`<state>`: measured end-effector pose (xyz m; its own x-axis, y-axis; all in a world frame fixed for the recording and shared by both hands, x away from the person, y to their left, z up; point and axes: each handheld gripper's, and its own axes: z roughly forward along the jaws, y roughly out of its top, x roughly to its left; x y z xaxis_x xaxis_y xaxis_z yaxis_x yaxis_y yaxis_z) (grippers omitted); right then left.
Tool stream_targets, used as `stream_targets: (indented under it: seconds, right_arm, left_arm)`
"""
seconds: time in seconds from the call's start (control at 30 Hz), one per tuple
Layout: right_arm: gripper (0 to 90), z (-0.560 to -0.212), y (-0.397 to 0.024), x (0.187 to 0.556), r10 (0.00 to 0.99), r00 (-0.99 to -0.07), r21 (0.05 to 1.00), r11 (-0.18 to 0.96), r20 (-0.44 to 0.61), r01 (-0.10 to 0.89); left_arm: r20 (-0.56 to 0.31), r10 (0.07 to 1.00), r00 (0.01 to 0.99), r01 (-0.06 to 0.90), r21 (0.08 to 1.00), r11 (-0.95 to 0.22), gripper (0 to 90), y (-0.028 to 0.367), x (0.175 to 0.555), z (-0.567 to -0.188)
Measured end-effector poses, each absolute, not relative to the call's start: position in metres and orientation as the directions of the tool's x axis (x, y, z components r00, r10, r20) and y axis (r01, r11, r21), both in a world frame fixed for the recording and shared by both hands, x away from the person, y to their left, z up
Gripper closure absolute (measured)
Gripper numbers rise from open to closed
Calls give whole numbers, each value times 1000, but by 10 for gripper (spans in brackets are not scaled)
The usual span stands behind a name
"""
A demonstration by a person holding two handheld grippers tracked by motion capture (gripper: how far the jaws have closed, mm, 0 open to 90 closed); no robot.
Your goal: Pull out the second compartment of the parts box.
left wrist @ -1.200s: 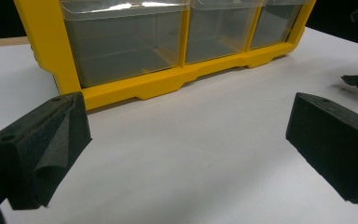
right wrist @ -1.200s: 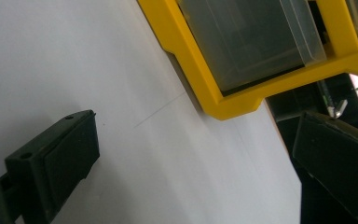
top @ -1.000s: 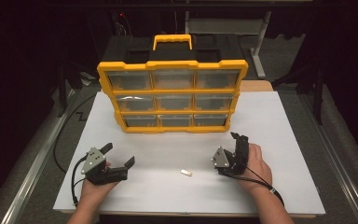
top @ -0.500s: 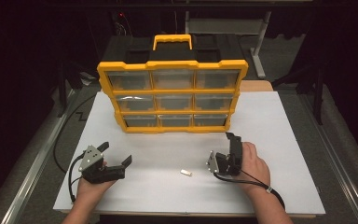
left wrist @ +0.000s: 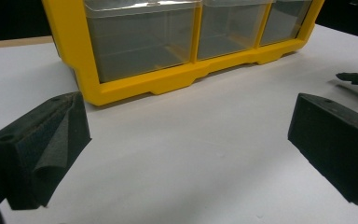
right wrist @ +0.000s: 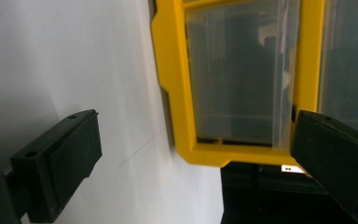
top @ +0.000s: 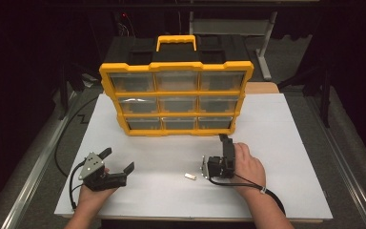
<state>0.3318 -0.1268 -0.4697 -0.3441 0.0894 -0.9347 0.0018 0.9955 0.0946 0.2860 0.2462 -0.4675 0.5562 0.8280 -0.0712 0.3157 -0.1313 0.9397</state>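
Left gripper (top: 119, 161), jaws spread wide and empty, rests low on the white table (top: 290, 143), with the yellow drawer organizer (top: 176, 98) standing ahead of its jaws. Between the two grippers, just beside the right one, a small white piece (top: 189, 176) lies on the table. Right gripper (top: 221, 152), turned on its side, jaws apart and empty, points at the organizer's lower right corner.
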Motion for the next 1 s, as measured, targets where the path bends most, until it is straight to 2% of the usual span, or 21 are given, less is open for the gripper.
stream_targets:
  seconds: [0.4, 0.57, 1.0]
  right_arm:
    - [113, -462, -107, 339, 106, -277, 102, 994, -955, 30]
    - [163, -450, -98, 340, 106, -236, 111, 994, -966, -7]
    - [218, -422, -82, 342, 117, -177, 125, 991, -977, -40]
  left_arm:
    - [-69, 808, 585, 288, 949, -128, 4, 241, 288, -469]
    - [-79, 801, 593, 280, 953, -113, 4, 240, 287, -469]
    - [-78, 807, 585, 278, 954, -109, 4, 244, 287, -468]
